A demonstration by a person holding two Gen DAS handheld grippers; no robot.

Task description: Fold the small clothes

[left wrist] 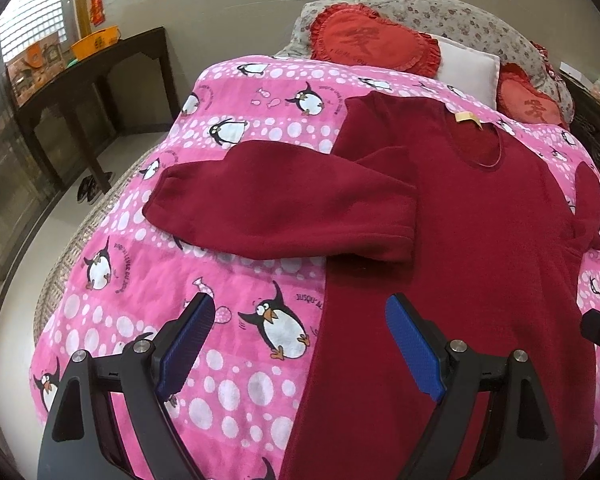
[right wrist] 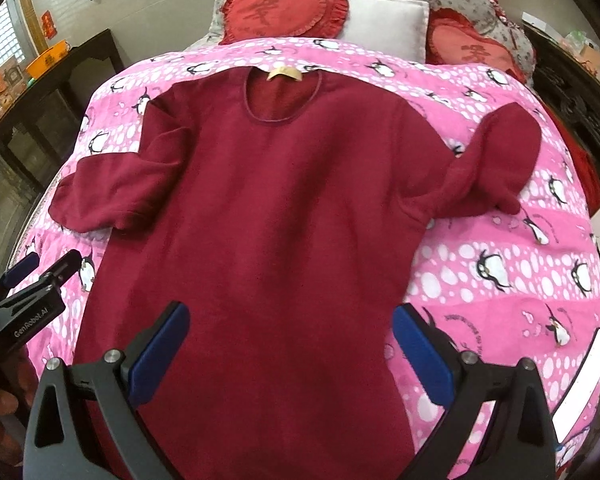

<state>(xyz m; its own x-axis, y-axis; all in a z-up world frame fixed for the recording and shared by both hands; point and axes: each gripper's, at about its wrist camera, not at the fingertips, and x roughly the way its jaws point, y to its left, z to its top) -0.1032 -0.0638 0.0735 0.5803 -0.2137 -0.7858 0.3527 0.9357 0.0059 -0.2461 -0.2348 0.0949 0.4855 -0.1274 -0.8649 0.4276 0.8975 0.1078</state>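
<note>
**On the bed: red top flat, both grippers empty**

Mid-blanket (right wrist: 500, 288), dark red top (right wrist: 284, 208) lies face up, collar toward pillows (right wrist: 384, 24), sleeves bunched at both sides. Left gripper (left wrist: 300, 344) spread wide over the hem's left edge; right gripper (right wrist: 292, 352) spread above lower hem, probably not touching.

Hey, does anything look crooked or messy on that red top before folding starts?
Yes. The dark red fleece top lies flat on the pink penguin blanket, but its sleeve on the right of the right wrist view is bunched and doubled back on itself, not spread out. The other sleeve lies smoother.
</note>
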